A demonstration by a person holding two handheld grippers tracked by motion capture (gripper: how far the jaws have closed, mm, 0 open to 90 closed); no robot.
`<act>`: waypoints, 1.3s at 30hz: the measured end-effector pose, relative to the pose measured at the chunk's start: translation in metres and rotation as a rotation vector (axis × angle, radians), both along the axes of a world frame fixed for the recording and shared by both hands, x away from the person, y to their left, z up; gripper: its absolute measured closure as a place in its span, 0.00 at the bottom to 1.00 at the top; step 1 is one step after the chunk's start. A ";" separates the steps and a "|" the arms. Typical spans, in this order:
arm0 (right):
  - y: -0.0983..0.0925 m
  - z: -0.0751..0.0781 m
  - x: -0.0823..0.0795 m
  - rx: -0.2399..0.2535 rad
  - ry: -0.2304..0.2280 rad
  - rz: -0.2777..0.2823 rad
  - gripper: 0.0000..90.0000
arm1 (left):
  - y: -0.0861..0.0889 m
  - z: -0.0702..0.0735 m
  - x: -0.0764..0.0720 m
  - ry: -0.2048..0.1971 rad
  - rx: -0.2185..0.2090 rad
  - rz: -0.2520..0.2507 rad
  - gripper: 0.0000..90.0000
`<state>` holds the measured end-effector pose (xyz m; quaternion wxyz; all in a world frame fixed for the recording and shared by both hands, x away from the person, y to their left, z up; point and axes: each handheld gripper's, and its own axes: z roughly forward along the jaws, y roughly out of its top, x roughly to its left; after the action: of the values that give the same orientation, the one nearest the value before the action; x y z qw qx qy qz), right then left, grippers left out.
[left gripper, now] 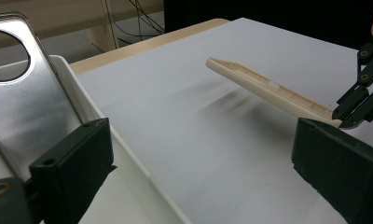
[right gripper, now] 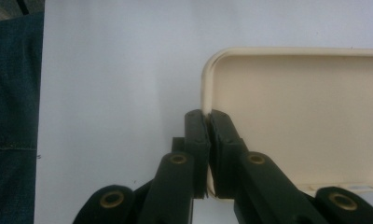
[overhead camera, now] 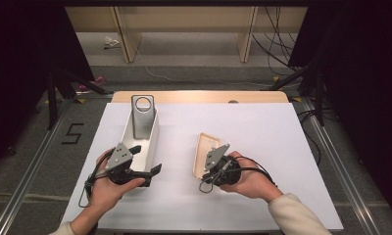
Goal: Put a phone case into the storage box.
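Your right gripper (right gripper: 208, 140) is clenched on the near edge of the cream case (overhead camera: 204, 152), lifting it off the bench (overhead camera: 262, 132); your left gripper (left gripper: 198, 168) gapes wide beside the white tray (overhead camera: 152, 142) holding the silver plate (overhead camera: 141, 120).

Right gripper (right gripper: 208, 140), bottom centre of frame: black jaws closed on the rim of a cream tray-like case (right gripper: 306, 116) at right, over white tabletop (right gripper: 119, 70); blurred blue fabric, possibly denim (right gripper: 12, 116), along left edge.
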<state>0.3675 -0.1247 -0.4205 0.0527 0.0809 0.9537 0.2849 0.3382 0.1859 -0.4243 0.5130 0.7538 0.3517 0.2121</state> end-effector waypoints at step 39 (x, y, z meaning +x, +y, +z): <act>-0.017 0.006 -0.018 0.045 -0.025 0.008 0.97 | -0.065 0.024 0.032 0.047 -0.024 -0.099 0.15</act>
<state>0.3491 -0.1421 -0.4143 0.0616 0.0748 0.9466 0.3075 0.3702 0.1204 -0.4002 0.5234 0.7688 0.3285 0.1645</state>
